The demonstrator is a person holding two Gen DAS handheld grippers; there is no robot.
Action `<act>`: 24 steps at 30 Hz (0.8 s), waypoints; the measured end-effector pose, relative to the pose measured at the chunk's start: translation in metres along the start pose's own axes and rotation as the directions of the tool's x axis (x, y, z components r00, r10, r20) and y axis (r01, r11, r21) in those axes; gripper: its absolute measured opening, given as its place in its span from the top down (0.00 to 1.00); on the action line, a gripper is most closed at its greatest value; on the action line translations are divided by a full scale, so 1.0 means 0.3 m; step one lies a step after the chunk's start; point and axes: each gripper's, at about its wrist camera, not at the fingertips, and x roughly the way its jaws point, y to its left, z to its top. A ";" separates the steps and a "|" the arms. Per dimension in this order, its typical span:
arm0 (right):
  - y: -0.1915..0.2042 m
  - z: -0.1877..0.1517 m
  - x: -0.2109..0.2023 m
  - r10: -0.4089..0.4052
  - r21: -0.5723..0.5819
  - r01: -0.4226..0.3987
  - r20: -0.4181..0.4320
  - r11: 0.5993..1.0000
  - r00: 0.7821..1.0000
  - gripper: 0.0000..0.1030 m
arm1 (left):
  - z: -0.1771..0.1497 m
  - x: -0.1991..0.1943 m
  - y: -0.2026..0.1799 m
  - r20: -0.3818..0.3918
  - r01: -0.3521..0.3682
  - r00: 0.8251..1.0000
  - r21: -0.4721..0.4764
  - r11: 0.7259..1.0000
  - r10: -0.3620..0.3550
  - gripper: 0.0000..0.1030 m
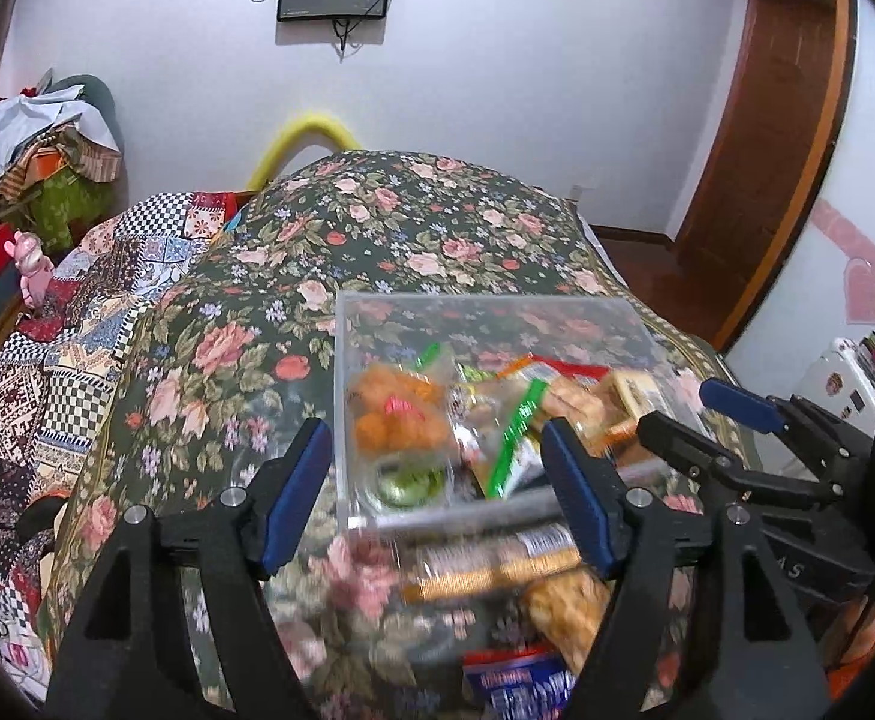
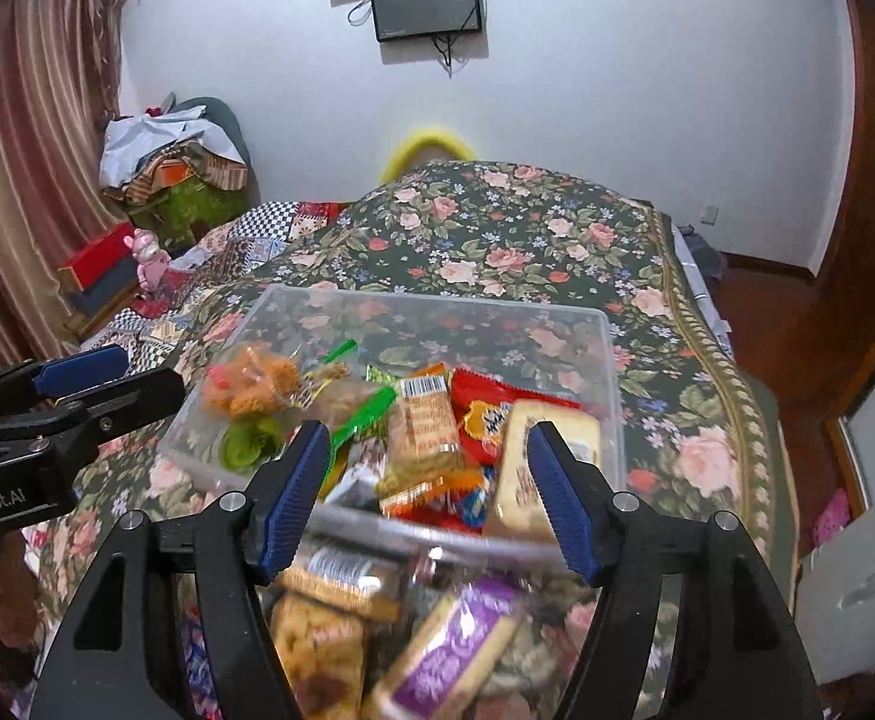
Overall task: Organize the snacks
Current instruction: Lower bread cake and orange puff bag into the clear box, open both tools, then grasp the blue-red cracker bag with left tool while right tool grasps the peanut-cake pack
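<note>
Far left: a pink toy figure (image 2: 148, 261) stands beside red and dark boxes (image 2: 98, 276) against the curtain (image 2: 29, 180). A heap of cloth and paper (image 2: 167, 150) sits behind it. A checkered patchwork cover (image 1: 95, 300) lies alongside the floral bedspread (image 2: 527, 240).

Left gripper (image 1: 437, 492): jaws wide apart, nothing held between the blue pads (image 1: 296, 492). It hangs over the near left corner of the clear plastic box (image 1: 341, 408). In the right wrist view it enters from the left edge (image 2: 107, 381), just beside the box's left wall; there the tips lie close together because they are seen side-on.

Centre: the box rests on the bedspread. It holds an orange puffed snack bag (image 2: 257, 384), a green round item (image 2: 248, 444), a green-striped packet (image 2: 365, 420), a barcode-labelled wrapper (image 2: 425, 426), a red packet (image 2: 491, 414) and a cream packet (image 2: 533, 468). The contents crowd the near half; the far half shows only the bedspread pattern through the floor.

Loose snacks lie on the bedspread in front of the box: a brown-wrapped bar (image 1: 497, 570), a blue and red packet (image 1: 515, 684), a golden baked piece (image 2: 317, 648) and a purple-labelled packet (image 2: 455, 648). Motion blur obscures their print.

Right gripper (image 2: 428, 498): jaws wide apart, grasping nothing, positioned above the near rim of the box. In the left wrist view it enters from the right (image 1: 707, 420), by the box's near right corner.

Rear wall: a dark screen (image 2: 428, 3). Right: a wooden door frame (image 1: 779, 120).
</note>
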 end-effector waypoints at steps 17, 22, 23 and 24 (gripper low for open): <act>-0.020 -0.227 -0.117 0.021 0.029 -0.019 -0.067 0.999 0.998 0.37 | -0.315 -0.012 -0.054 -0.189 0.044 0.981 0.019 0.999 -0.039 0.22; -0.024 -0.265 -0.119 0.032 0.046 -0.028 -0.084 0.999 0.996 0.37 | -0.374 0.009 -0.080 -0.239 0.075 0.969 0.034 0.997 -0.065 0.18; -0.023 -0.270 -0.121 0.032 0.047 -0.028 -0.086 0.998 0.996 0.37 | -0.384 0.016 -0.084 -0.251 0.086 0.965 0.034 0.996 -0.075 0.16; -0.023 -0.274 -0.119 0.034 0.048 -0.030 -0.090 0.998 0.995 0.37 | -0.399 0.029 -0.088 -0.266 0.103 0.960 0.031 0.994 -0.092 0.16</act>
